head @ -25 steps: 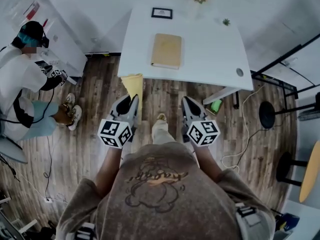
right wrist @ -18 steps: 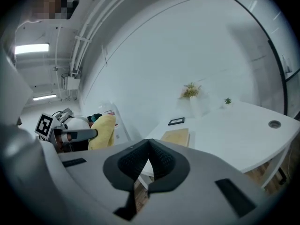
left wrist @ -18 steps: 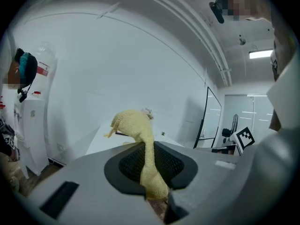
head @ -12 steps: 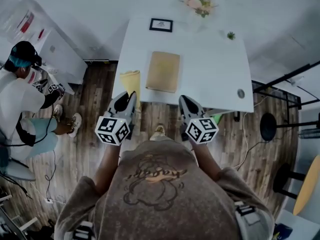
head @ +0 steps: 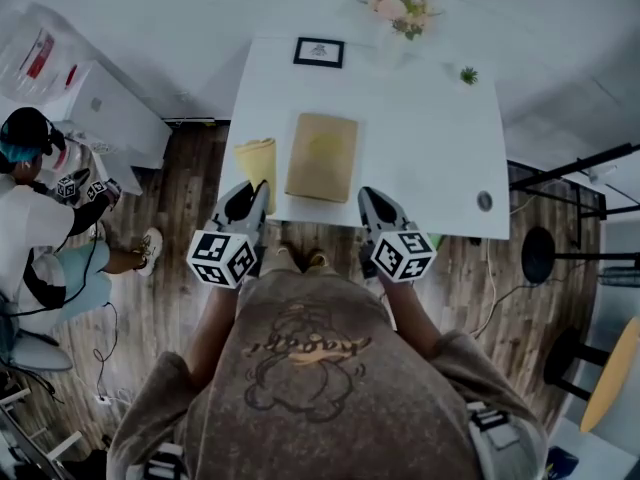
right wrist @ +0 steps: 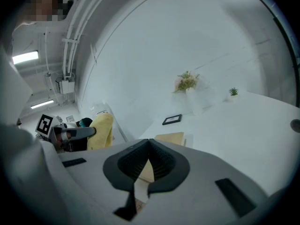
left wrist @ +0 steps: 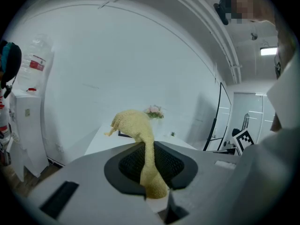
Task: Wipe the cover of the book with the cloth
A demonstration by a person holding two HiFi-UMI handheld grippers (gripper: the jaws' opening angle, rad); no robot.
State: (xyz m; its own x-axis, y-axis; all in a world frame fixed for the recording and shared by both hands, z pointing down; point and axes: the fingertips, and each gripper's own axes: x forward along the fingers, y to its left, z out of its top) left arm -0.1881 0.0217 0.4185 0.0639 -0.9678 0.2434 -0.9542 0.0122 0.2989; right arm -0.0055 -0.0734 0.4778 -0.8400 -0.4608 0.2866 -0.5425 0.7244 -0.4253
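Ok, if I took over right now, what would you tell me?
Left hand-held gripper: shut on the yellow cloth.
Right hand-held gripper: shut, nothing in it.
Tan book: lies flat on the white table, near the front edge. The cloth hangs just left of it, not on it.
Done: cloth is in hand.
Left: wipe the book's cover.

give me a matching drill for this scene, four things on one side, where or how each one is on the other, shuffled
1 cloth
2 book
3 frame
4 right gripper

a shut, empty
b lying flat, near side of table
c held by left gripper
d far edge of table

Pairs: 1-c, 2-b, 3-d, 4-a
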